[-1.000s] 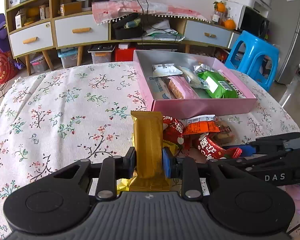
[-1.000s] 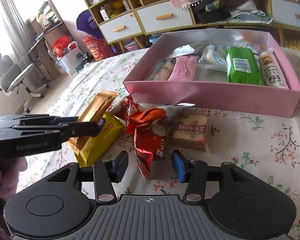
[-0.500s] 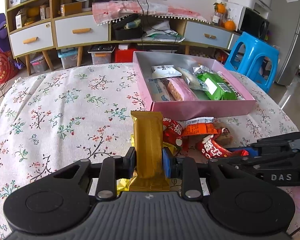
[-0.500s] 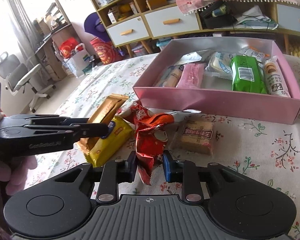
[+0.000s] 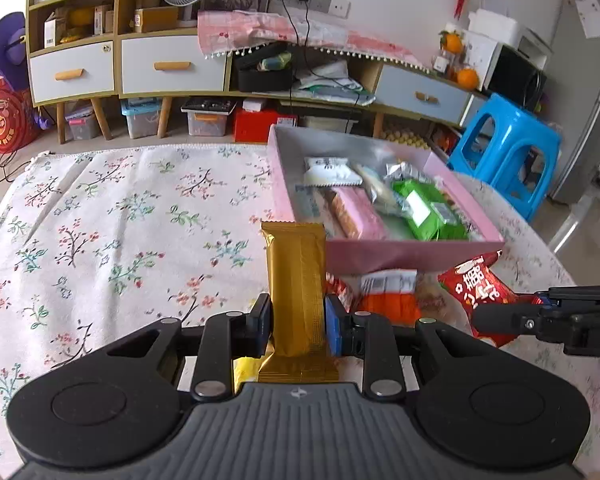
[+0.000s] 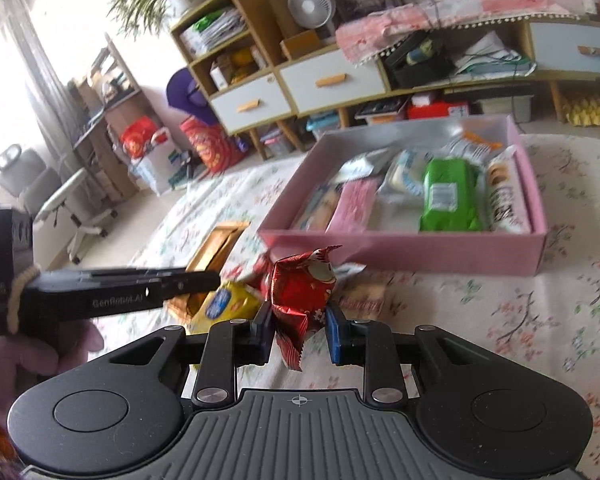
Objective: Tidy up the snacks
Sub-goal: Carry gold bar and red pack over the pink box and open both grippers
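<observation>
Red crinkled foil packet (image 6: 300, 300) now clamped between right gripper (image 6: 299, 330) pads and lifted clear of floral tablecloth (image 5: 100, 220); a second ago lay in the loose pile with jaws spread wide either side. Seen in left view as well, raised near pink box (image 5: 412, 254) front wall. Likely reading: pick done, transfer into box next. Left gripper (image 5: 296, 326) unchanged, closed on gold bar wrapper (image 5: 296, 280), held upright, just short of box corner. Wrapper glossy, flat, crimped at top end; red packet creased, tail hanging below pads. Yellow packet (image 6: 224, 306) and orange packet (image 5: 388, 300) remain on cloth. Box already part-filled, green pack (image 6: 448, 196) among contents.
</observation>
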Motion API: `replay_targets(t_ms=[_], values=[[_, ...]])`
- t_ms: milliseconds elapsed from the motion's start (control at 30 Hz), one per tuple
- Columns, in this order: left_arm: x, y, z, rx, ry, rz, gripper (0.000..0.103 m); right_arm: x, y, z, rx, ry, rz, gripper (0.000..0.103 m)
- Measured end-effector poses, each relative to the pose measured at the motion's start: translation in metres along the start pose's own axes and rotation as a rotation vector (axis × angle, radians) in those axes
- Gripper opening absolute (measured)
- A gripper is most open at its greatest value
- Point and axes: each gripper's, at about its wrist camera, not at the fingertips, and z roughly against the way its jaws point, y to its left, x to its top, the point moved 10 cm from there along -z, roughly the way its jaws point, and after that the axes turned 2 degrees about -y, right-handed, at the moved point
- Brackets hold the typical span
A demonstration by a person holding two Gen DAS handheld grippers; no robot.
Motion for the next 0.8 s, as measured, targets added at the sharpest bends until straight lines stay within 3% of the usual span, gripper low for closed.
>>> replay_targets(t_ms=[433,800], values=[[0.030,-0.008,-0.016,0.000,-0.042,0.099,0.025,0.048,-0.041,-0.020,-0.051,-0.089,-0.123,0.025],[0.058,-0.011,-0.064,0.032,-0.009,0.063,0.025,0.054,-0.073,-0.049,-0.088,-0.076,-0.169,0.025]])
